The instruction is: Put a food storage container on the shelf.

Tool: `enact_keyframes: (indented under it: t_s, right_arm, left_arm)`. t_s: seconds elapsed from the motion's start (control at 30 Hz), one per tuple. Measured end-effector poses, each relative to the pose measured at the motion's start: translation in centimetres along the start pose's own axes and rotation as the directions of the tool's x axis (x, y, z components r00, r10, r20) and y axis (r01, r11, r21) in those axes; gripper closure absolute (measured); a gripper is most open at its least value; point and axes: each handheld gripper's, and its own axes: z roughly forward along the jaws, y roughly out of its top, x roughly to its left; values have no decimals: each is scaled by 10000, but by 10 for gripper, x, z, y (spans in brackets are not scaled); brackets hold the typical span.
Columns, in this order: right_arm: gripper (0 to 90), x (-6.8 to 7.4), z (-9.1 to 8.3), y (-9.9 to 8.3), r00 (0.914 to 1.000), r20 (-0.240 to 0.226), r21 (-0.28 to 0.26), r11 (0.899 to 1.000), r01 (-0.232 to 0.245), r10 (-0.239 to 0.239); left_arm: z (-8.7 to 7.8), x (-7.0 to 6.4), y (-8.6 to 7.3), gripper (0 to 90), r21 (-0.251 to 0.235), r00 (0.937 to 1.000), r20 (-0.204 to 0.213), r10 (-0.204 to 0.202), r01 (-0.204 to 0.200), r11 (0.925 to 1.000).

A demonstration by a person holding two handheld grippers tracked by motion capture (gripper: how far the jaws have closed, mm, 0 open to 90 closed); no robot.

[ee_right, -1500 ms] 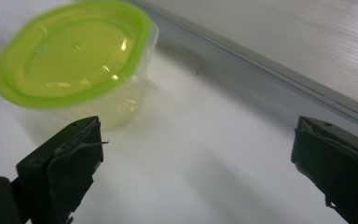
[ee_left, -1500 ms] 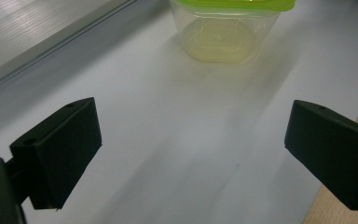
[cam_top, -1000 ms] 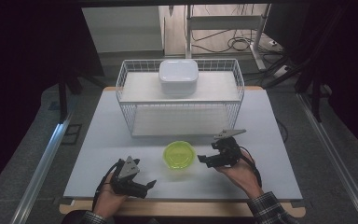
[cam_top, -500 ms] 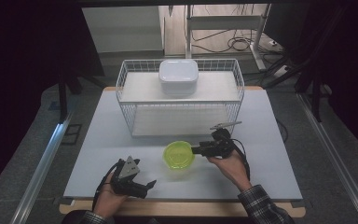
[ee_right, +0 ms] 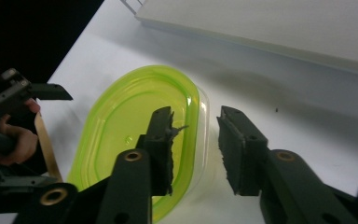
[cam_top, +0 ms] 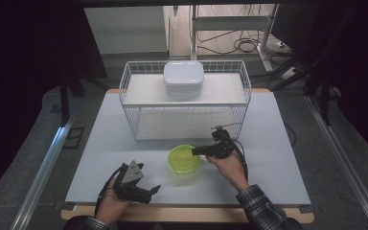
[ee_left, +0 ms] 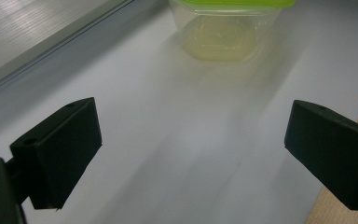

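Two tools are at work, and the right tool (ee_right: 196,144) has closed in on the tub (cam_top: 184,160): a second ago it hung off to the tub's 3 o'clock, well clear, and now its jaws straddle the rim on that side, one over the green lid (ee_right: 135,135), the other outside the clear wall. A gap shows on both sides, so it is released, not yet clenched on anything. In the high view the right tool (cam_top: 207,150) reaches in from 3 o'clock with the hand (cam_top: 230,167) behind it.

Left tool (cam_top: 141,190) has not moved; it rests at the tub's 8 o'clock, near the front edge of the surface (cam_top: 268,139), jaws wide apart and released, looking toward the tub (ee_left: 223,32).

The tub sits on the surface just in front of the wire basket (cam_top: 129,81), at the basket's 6 o'clock. A white box (cam_top: 183,79) stands in the basket.

That approach suggests a grasp on the rim is next; the jaws look lined up, so closing should catch the lid edge.
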Motion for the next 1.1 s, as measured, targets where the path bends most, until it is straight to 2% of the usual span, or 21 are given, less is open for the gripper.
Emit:
enact_keyframes:
  t_s: [0.13, 0.17, 0.23, 0.37, 0.5, 0.63, 0.77, 0.9, 0.97, 1.1]
  right_arm:
    - [788, -2, 0, -1, 9992, -234, 35, 9995, -311, 312]
    - [793, -2, 1, -1, 9987, -370, 64, 9994, -347, 350]
    - [798, -1, 0, -1, 9989, -331, 82, 9995, -315, 317]
    - [806, -2, -1, -1, 9956, -686, 101, 9980, -625, 631]
    - [814, -2, -3, -1, 9884, -1190, 37, 9955, -948, 946]
    - [817, 0, -4, -1, 9893, -1194, -21, 9964, -853, 844]
    - [821, -1, -6, -1, 9864, -1340, -109, 9952, -969, 946]
    - [829, -2, -10, 0, 9815, -1578, -240, 9933, -1133, 1081]
    - [837, -2, -12, 0, 9749, -1871, -341, 9910, -1294, 1208]
    - [837, 2, -15, 1, 9816, -1671, -447, 9939, -1010, 922]
  left_arm:
    - [0, 0, 0, 35, 3, 10000, -1, 7, -7, 10000]
    - [0, 0, 0, 35, 0, 10000, -2, 11, -11, 10000]
    - [0, 0, 0, 35, 1, 10000, -4, 25, -25, 10000]
    - [0, 0, 0, 35, 8, 10000, -4, 38, -38, 10000]
    - [0, 0, 0, 35, -2, 10000, -6, 60, -60, 10000]
    - [0, -1, 0, 35, 1, 10000, -11, 71, -71, 10000]
    - [0, -1, 0, 35, -8, 10000, -13, 57, -57, 10000]
    - [0, 0, 0, 35, -18, 10000, -16, 55, -55, 10000]
    - [0, 0, 0, 35, -21, 10000, -17, 51, -51, 10000]
    - [0, -1, 0, 35, -13, 10000, -14, 67, -67, 10000]
